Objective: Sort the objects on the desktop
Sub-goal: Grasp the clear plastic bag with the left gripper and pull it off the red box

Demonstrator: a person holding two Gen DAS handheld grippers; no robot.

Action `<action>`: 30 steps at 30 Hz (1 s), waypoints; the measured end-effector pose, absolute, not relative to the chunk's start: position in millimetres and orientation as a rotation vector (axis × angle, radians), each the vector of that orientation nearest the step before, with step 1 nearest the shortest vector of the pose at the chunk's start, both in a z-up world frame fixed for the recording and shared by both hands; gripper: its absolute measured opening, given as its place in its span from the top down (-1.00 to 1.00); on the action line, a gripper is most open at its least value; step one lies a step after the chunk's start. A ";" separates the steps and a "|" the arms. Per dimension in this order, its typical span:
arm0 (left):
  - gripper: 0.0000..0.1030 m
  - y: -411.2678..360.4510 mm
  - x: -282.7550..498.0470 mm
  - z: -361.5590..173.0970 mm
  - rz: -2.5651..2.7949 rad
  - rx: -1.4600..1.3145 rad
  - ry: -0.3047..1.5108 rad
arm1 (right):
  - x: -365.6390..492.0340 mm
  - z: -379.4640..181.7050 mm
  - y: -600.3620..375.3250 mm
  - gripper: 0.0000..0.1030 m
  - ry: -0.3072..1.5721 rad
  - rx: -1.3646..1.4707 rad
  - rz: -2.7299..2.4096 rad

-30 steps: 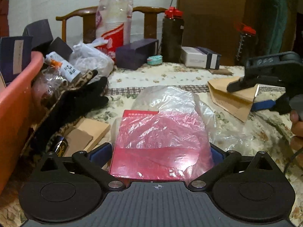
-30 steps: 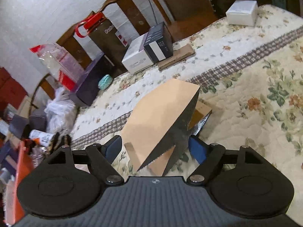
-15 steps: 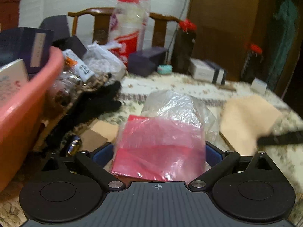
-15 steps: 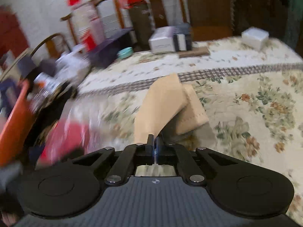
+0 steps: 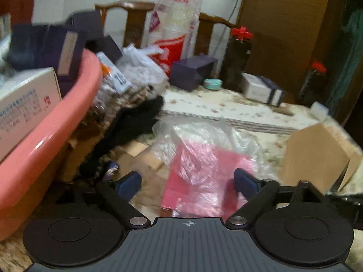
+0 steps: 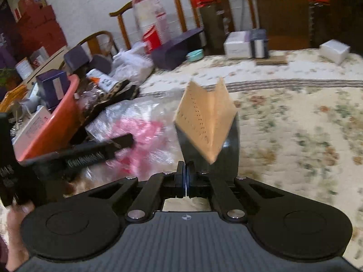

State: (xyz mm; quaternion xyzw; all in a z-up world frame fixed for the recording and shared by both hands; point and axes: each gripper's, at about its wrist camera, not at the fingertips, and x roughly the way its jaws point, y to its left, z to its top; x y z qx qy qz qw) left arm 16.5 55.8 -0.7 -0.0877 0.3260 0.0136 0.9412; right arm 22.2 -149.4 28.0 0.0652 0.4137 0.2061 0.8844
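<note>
My left gripper [image 5: 187, 180] hangs low over the floral cloth, its jaws opening. Between them lies a red packet in a clear plastic bag [image 5: 204, 170]. The left pad stands apart from it and the right pad is close by its edge. My right gripper [image 6: 186, 176] is shut on a folded tan cardboard piece [image 6: 204, 122] with a dark underside, held up off the table. That same cardboard piece [image 5: 313, 156] shows at the right of the left wrist view. A pink basin [image 5: 68, 113] with boxes inside stands at the left.
A black glove on leopard-print fabric [image 5: 136, 122] lies beside the basin. At the back stand a purple box [image 5: 192, 70], a teal dish [image 5: 212, 83], a white box [image 5: 261, 88], a dark bottle [image 5: 238, 61] and a cup bag [image 5: 174, 29]. A person's hand [image 6: 15, 222] holds the left gripper.
The right gripper shut on the tan cardboard, lifted it off the table and swung left toward the red packet. The left gripper rolled and drifted, so the packet sits further right between its fingers.
</note>
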 end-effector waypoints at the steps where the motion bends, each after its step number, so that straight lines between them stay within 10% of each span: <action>1: -0.90 52.7 15.8 -0.9 0.032 -0.150 0.655 | 25.1 27.0 -144.0 0.97 0.866 0.129 0.450; 6: -1.00 46.6 16.1 -3.0 0.014 -0.098 0.636 | 34.0 23.9 -128.3 0.80 0.849 0.085 0.474; 12: -1.00 44.0 17.4 -4.9 0.003 -0.096 0.621 | 19.3 41.4 -146.4 -0.65 0.702 0.100 0.410; 24: -1.00 46.7 18.1 -8.9 -0.038 -0.135 0.621 | 50.2 34.4 -141.3 -0.65 0.656 -0.196 0.297; 27: -0.97 50.0 19.3 -10.7 -0.047 -0.164 0.625 | 86.2 9.4 -153.1 0.26 0.812 -0.112 0.289; 30: -0.57 48.4 18.2 -10.2 -0.083 -0.169 0.608 | 87.5 -0.4 -168.4 0.67 0.830 0.062 0.315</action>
